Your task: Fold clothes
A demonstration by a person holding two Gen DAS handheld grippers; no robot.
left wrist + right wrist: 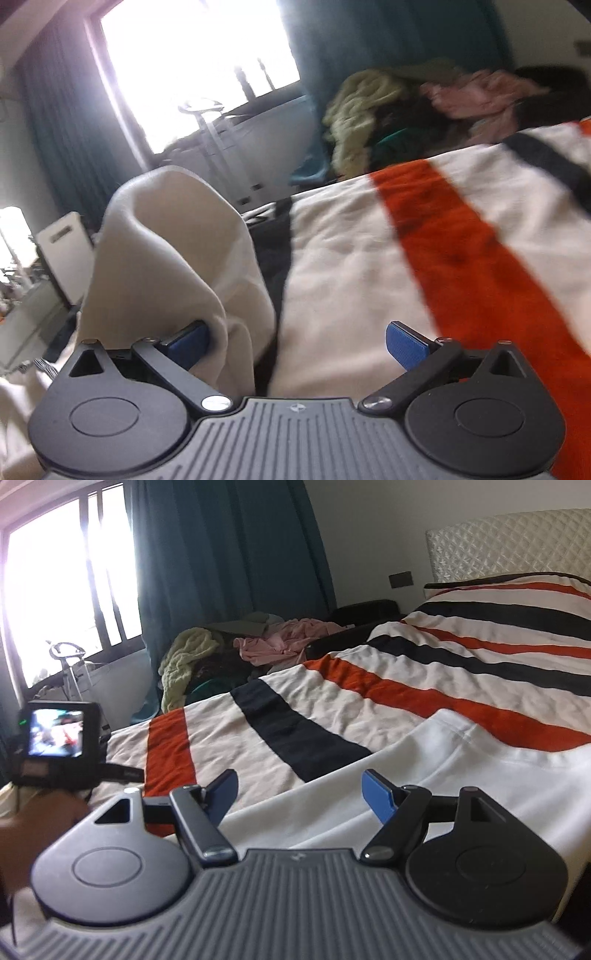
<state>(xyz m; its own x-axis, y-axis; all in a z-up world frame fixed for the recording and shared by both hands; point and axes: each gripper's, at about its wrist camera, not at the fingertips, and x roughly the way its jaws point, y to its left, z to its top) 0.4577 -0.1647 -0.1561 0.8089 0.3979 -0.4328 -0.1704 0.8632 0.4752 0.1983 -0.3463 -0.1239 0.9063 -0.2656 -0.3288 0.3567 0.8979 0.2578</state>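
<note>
Left gripper (pixel 297 341) wide apart, white garment (pixel 166 258) draped at 10 o'clock. Right gripper (pixel 299 794) wide, empty over garment. Fold starting; next pinch hem.

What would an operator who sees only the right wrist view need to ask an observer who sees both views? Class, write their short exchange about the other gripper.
Operator: Is the left gripper open?
Observer: Yes, its jaws stand wide apart.
Operator: Is any cloth at it?
Observer: A cream cloth rises bunched against one of its fingers, not pinched between the two.
</note>
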